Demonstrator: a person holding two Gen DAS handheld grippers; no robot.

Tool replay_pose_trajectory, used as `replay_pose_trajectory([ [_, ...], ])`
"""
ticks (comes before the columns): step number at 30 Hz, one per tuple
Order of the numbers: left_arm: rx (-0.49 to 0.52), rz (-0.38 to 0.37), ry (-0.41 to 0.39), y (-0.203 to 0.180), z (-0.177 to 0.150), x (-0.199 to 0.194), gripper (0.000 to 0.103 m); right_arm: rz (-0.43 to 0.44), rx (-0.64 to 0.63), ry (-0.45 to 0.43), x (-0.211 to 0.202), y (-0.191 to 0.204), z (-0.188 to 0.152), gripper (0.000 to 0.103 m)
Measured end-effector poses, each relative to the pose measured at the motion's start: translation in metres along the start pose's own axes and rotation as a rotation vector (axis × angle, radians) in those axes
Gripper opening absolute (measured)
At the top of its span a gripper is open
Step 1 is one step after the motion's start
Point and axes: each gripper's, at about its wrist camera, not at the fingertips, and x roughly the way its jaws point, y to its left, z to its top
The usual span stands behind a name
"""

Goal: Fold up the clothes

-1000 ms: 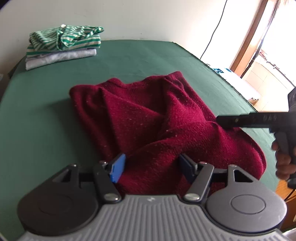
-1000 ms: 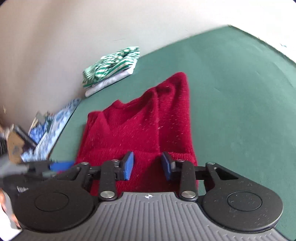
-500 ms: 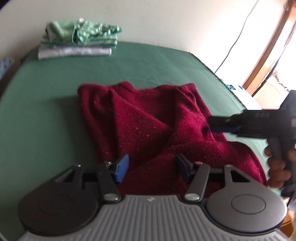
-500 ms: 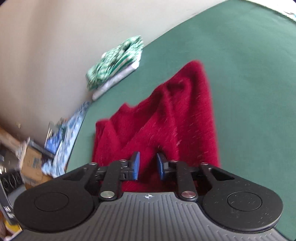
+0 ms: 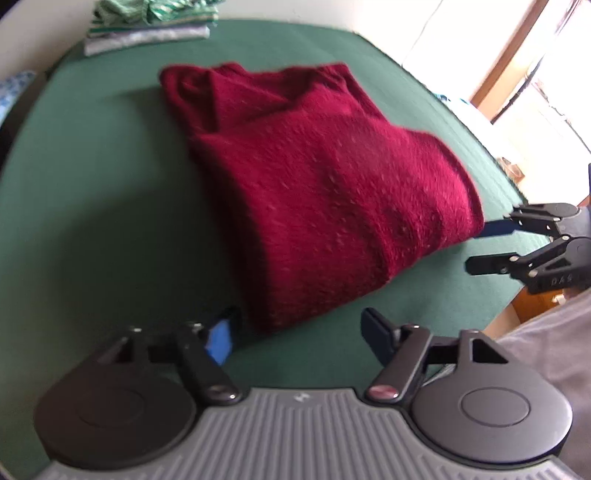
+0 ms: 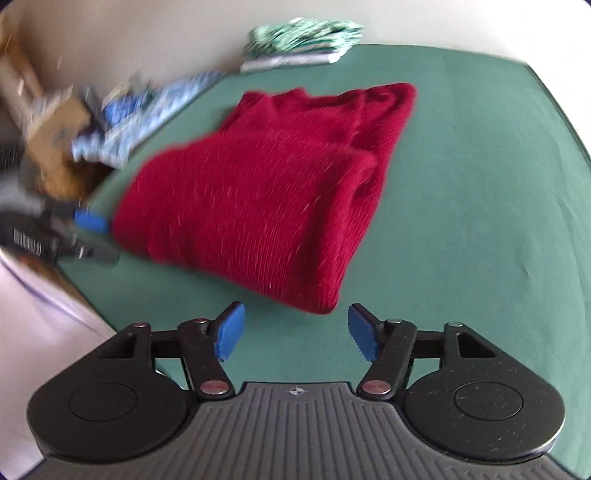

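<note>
A dark red knitted sweater (image 5: pixel 317 192) lies folded on the green table (image 5: pixel 92 221), its near half doubled over the far half. My left gripper (image 5: pixel 301 338) is open just short of the sweater's near corner, nothing between its fingers. In the right wrist view the same sweater (image 6: pixel 258 199) lies ahead of my right gripper (image 6: pixel 295 330), which is open and holds nothing. The right gripper (image 5: pixel 487 243) also shows at the right edge of the left wrist view, open beside the fold. The left gripper (image 6: pixel 88 236) appears blurred at the sweater's left edge.
A stack of folded clothes, green striped on top (image 5: pixel 151 18), sits at the table's far corner (image 6: pixel 299 44). Blue patterned cloth and a cardboard box (image 6: pixel 59 147) lie off the table's left side. A person's pale clothing (image 5: pixel 554 339) is at the near right.
Both grippers let go of the sweater's near edge, opened wide and drew back. The lifted edge now lies folded over the far half. Both views are motion blurred.
</note>
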Motion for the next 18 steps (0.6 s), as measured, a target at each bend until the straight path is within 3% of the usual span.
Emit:
replay_pose_trajectory([
  [3, 0.050, 0.037, 0.012, -0.015, -0.003, 0.016, 0.060, -0.040, -0.149, -0.069, 0.009, 0.009, -0.007, 0.066],
  [7, -0.013, 0.030, 0.017, -0.007, 0.001, 0.011, 0.027, -0.056, -0.135, -0.122, 0.017, -0.003, -0.002, 0.036],
  [10, -0.081, 0.009, 0.020, 0.002, 0.005, 0.001, 0.021, -0.008, -0.088, -0.127, 0.005, -0.009, 0.009, 0.028],
  [13, -0.055, -0.017, 0.042, -0.014, -0.001, -0.014, 0.020, 0.029, -0.109, -0.111, -0.015, -0.001, 0.011, 0.026],
  [18, -0.107, -0.096, 0.116, -0.024, -0.015, -0.042, 0.020, 0.130, -0.033, 0.016, -0.041, -0.007, 0.003, 0.025],
])
